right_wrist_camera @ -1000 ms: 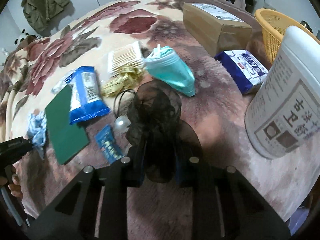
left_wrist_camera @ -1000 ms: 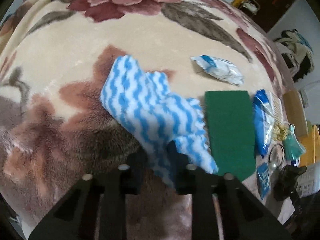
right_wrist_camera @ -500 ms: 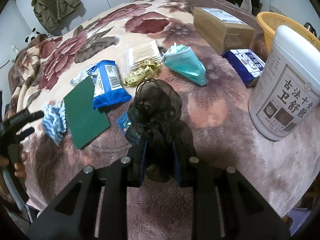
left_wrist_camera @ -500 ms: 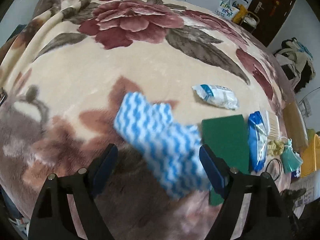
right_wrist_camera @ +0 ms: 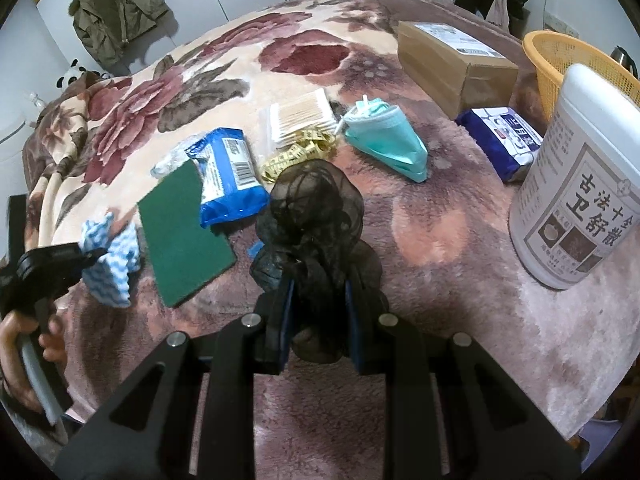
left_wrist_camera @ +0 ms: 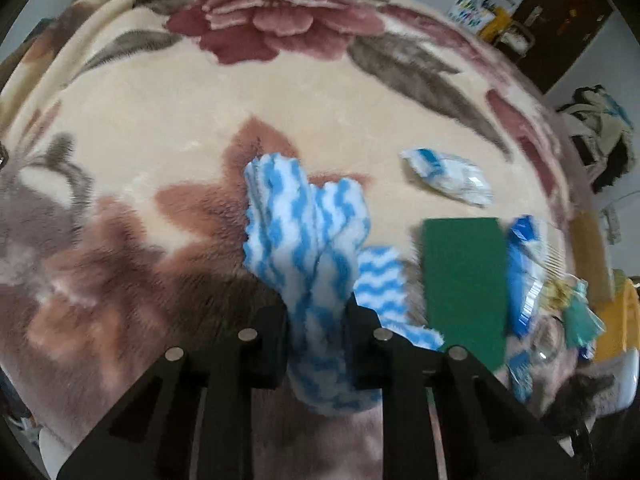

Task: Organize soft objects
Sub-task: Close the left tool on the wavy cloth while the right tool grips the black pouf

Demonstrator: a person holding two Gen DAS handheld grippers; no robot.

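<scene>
The left hand-held gripper [left_wrist_camera: 316, 340] has just been closing its jaws, and they're now pinched on the bunched blue-and-white wavy cloth [left_wrist_camera: 304, 240], which sits on the floral blanket [left_wrist_camera: 168, 128] right beside the green scrub pad [left_wrist_camera: 462, 284]. The right hand-held gripper [right_wrist_camera: 318, 312] is clamped on a black mesh puff [right_wrist_camera: 316, 216]. Honestly, I'd grab the cloth deeper in the fold and lift slowly so a loose corner doesn't snag that pad.

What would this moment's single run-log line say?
left gripper: just closed on striped cloth | right gripper: shut on black mesh
</scene>
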